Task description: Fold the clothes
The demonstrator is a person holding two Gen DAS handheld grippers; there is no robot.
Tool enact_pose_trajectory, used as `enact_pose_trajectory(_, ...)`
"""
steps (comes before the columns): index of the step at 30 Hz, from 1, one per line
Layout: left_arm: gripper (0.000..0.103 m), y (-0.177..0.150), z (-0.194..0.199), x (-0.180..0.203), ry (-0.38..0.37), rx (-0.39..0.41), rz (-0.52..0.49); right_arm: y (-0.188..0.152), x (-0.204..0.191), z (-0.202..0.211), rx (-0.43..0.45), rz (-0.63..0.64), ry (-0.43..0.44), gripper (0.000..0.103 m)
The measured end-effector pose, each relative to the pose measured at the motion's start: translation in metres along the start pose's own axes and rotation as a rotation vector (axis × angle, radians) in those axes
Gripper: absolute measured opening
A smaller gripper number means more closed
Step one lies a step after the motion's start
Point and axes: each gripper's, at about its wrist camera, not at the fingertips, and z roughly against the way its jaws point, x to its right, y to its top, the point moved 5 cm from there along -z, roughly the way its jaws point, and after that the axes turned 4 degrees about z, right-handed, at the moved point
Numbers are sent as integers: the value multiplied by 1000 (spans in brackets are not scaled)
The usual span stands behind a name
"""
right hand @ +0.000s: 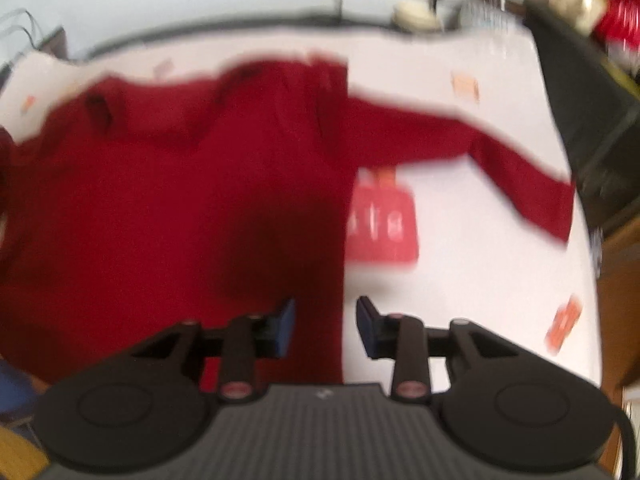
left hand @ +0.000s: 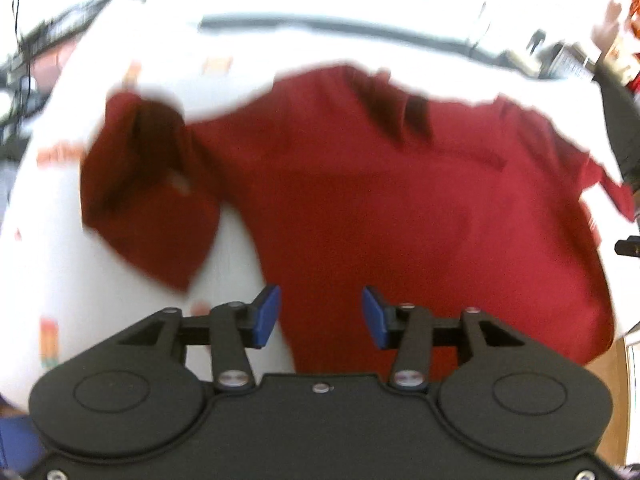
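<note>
Both grippers' fingers (left (left hand: 320, 316), right (right hand: 325, 330)) apart, empty, over red sweater (left hand: 380, 200); print on tablecloth (right hand: 460, 260) unreadable

Your right gripper (right hand: 325, 330) hangs above the table (right hand: 480, 272) with its blue-padded jaws apart and nothing between them. Below it you see the red long-sleeved top (right hand: 168, 200) spread flat on the white surface, its straight side edge running down between your fingers. One sleeve (right hand: 480, 148) stretches out to the right, bending down near the table's edge. A pink-red card (right hand: 384, 224) lies just beside the top, under that sleeve. The view is blurred.
</note>
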Motion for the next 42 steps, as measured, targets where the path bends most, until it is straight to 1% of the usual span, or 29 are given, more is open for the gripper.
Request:
enact_pose_trajectory(3, 46, 46, 11, 8, -68, 90, 54, 42, 0, 21, 95, 28, -26, 34)
enact_pose_trajectory(5, 46, 78, 17, 27, -98, 149, 71, 76, -4, 34, 165, 54, -35, 34)
enact_pose_trajectory(7, 45, 109, 18, 42, -123, 186, 82, 111, -10, 44, 232, 86, -47, 34)
enact_pose_trajectory(9, 45, 132, 15, 56, -146, 214, 89, 145, -20, 50, 291, 118, -75, 34)
enact_pose_trajectory(10, 45, 143, 12, 61, -146, 229, 88, 159, -26, 52, 316, 134, -85, 34)
enact_pose_trajectory(12, 47, 162, 6, 69, -148, 254, 75, 180, -34, 52, 355, 154, -97, 34)
enact_pose_trajectory(13, 47, 166, -1, 72, -145, 250, 67, 188, -40, 50, 364, 161, -98, 34)
enact_pose_trajectory(15, 48, 171, -14, 77, -142, 215, 50, 197, -47, 39, 368, 165, -96, 34)
enact_pose_trajectory(17, 49, 162, -31, 82, -125, 172, 6, 192, -53, 21, 344, 184, -76, 34)
enact_pose_trajectory(19, 50, 148, -48, 85, -102, 130, -45, 179, -56, -2, 304, 244, -65, 34)
enact_pose_trajectory(21, 50, 131, -69, 87, -73, 62, -63, 165, -59, -28, 257, 313, -69, 34)
enact_pose_trajectory(22, 51, 123, -82, 89, -69, 5, -49, 159, -57, -40, 226, 326, -64, 34)
enact_pose_trajectory(23, 51, 120, -91, 90, -78, -34, -23, 157, -55, -53, 193, 314, -33, 34)
enact_pose_trajectory(24, 51, 117, -99, 92, -87, -70, 5, 155, -53, -67, 160, 298, 3, 34)
enact_pose_trajectory(25, 51, 118, -106, 93, -96, -86, 43, 154, -52, -76, 150, 300, 39, 34)
enact_pose_trajectory(26, 51, 122, -111, 93, -96, -95, 76, 154, -52, -84, 144, 305, 76, 34)
enact_pose_trajectory(27, 51, 126, -116, 94, -96, -104, 109, 155, -55, -93, 145, 350, 78, 34)
enact_pose_trajectory(28, 52, 130, -121, 95, -95, -111, 141, 156, -58, -102, 150, 428, 50, 34)
enact_pose_trajectory(30, 61, 140, -130, 96, -73, -108, 176, 157, -65, -119, 160, 590, -23, 34)
enact_pose_trajectory(31, 69, 143, -134, 97, -62, -110, 189, 157, -67, -126, 155, 649, -32, 34)
enact_pose_trajectory(32, 72, 146, -138, 98, -50, -112, 201, 157, -69, -132, 149, 703, -37, 35)
enact_pose_trajectory(35, 70, 149, -151, 102, -35, -144, 230, 154, -73, -147, 115, 817, 24, 39)
enact_pose_trajectory(38, 66, 152, -158, 102, -45, -157, 273, 156, -78, -158, 132, 882, 50, 40)
enact_pose_trajectory(39, 65, 154, -160, 101, -51, -159, 289, 158, -80, -160, 137, 887, 70, 39)
enact_pose_trajectory(40, 65, 156, -161, 101, -57, -160, 303, 161, -80, -162, 137, 871, 97, 38)
enact_pose_trajectory(41, 65, 159, -160, 100, -61, -153, 308, 164, -80, -163, 136, 852, 125, 33)
enact_pose_trajectory(42, 65, 162, -159, 98, -64, -146, 312, 167, -80, -165, 136, 833, 153, 18)
